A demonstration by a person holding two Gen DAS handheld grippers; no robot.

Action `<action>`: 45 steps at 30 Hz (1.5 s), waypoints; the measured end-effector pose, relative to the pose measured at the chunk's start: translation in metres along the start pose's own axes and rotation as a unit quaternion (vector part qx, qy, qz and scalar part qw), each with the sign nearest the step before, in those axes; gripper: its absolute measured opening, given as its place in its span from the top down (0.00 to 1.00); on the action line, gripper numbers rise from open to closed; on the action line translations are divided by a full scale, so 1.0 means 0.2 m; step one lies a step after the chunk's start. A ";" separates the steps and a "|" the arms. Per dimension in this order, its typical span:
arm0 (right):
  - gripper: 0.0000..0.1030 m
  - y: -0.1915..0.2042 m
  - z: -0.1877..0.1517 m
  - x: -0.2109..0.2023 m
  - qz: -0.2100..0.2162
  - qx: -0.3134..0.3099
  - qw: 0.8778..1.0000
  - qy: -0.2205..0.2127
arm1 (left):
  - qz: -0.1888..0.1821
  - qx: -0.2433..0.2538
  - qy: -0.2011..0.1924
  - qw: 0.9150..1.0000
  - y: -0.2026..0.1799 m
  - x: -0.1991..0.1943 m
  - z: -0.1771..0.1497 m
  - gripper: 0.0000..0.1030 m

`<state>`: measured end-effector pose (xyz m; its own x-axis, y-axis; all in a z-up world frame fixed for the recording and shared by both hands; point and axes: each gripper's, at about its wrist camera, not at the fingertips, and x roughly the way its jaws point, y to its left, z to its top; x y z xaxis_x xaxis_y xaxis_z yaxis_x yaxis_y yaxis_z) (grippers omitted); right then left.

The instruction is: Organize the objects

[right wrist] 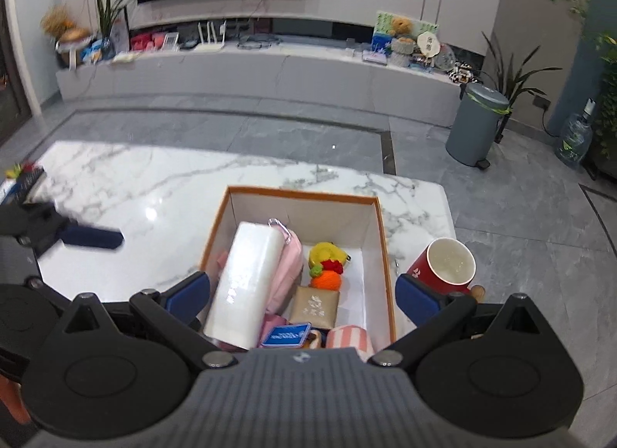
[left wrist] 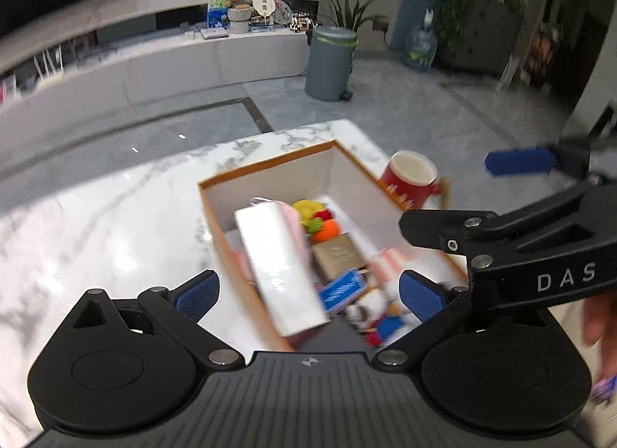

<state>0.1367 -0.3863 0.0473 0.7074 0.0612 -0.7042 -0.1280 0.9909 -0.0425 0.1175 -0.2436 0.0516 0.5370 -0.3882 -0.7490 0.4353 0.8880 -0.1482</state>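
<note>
The orange-edged box (right wrist: 380, 239) sat near the right end of the marble worktop (right wrist: 154, 185), and most of the loose things were already gathered inside it, presumably so they could be kept in one place. A long white pack (right wrist: 246, 286) leaned against the box's left wall over a pink pouch (right wrist: 291, 266); beside them lay a crocheted fruit toy (right wrist: 327, 266), a small tan box (right wrist: 315, 305), a blue card box (right wrist: 286, 335) and a striped pink roll (right wrist: 349, 338). Only the red mug (right wrist: 443, 268) stood outside, upright and just beside the box's right wall, so it was likely the piece left to put away.

The right gripper (right wrist: 302, 295) hung above the box's near end, tilted down, its fingers spread wide and holding nothing. The left gripper (left wrist: 308, 289) hovered close at its side, likewise spread and empty, though that view was blurred.
</note>
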 end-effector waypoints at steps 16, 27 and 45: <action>0.01 0.08 -0.16 -0.19 -0.040 0.061 0.991 -0.112 | 0.000 -0.053 -0.040 0.998 0.01 0.00 -0.12 0.00; 0.01 0.01 -0.43 0.07 -0.049 0.131 0.986 -0.088 | 0.100 -0.024 0.002 0.995 0.03 0.26 -0.26 0.00; 0.01 -0.08 -0.66 0.35 -0.079 0.134 0.987 -0.035 | 0.112 -0.049 0.013 0.992 0.10 0.37 -0.34 0.00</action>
<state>0.0967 -0.4134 -0.0939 0.7512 -0.0984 -0.6527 0.1701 0.9843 0.0473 0.1170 -0.2379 -0.0501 0.5935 -0.1736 -0.7859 0.2341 0.9715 -0.0378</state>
